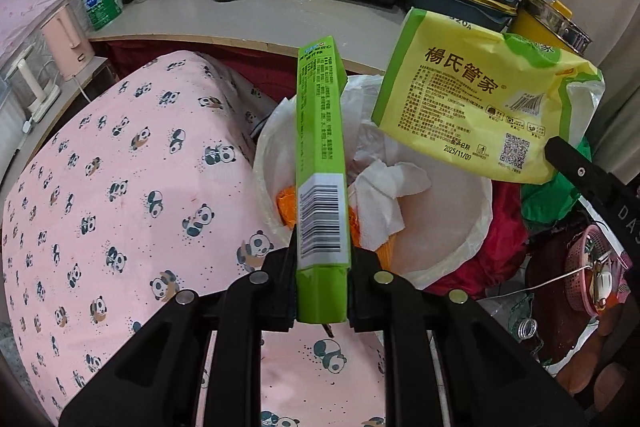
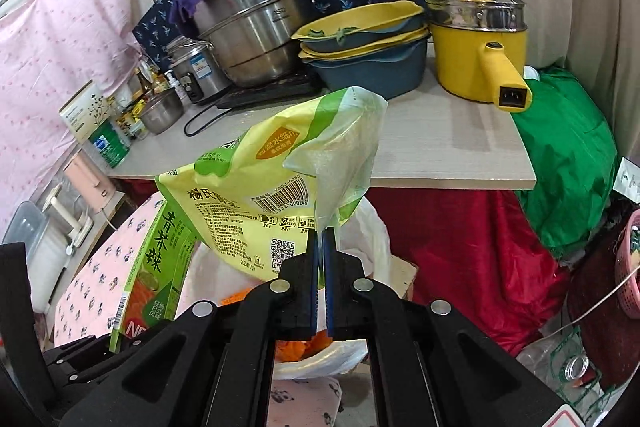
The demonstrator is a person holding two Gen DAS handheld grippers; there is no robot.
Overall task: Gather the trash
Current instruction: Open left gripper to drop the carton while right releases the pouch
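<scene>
My left gripper [image 1: 323, 259] is shut on a long green box [image 1: 320, 131], held edge-on with its barcode facing the camera. The box hangs above a white-lined trash bin [image 1: 440, 223] that holds crumpled tissue [image 1: 384, 199] and orange scraps. To the right, over the bin's far side, hangs an empty yellow-green wrapper [image 1: 472, 107]; one of the right gripper's fingers [image 1: 576, 167] shows at its lower corner. In the right wrist view my right gripper [image 2: 321, 239] is shut on the wrapper's [image 2: 248, 187] clear torn edge. The green box [image 2: 156, 267] is at the lower left there, the bin liner [image 2: 372, 235] just beyond.
A counter [image 2: 440, 147] behind the bin carries steel pots [image 2: 248, 27], stacked basins [image 2: 368, 43] and a yellow pot [image 2: 476, 59]. A panda-print pink cloth [image 1: 120, 207] covers something left of the bin. Red cloth, a green bag [image 2: 568, 155], a pink basket [image 1: 592, 267] and a plastic bottle [image 1: 524, 327] crowd the right.
</scene>
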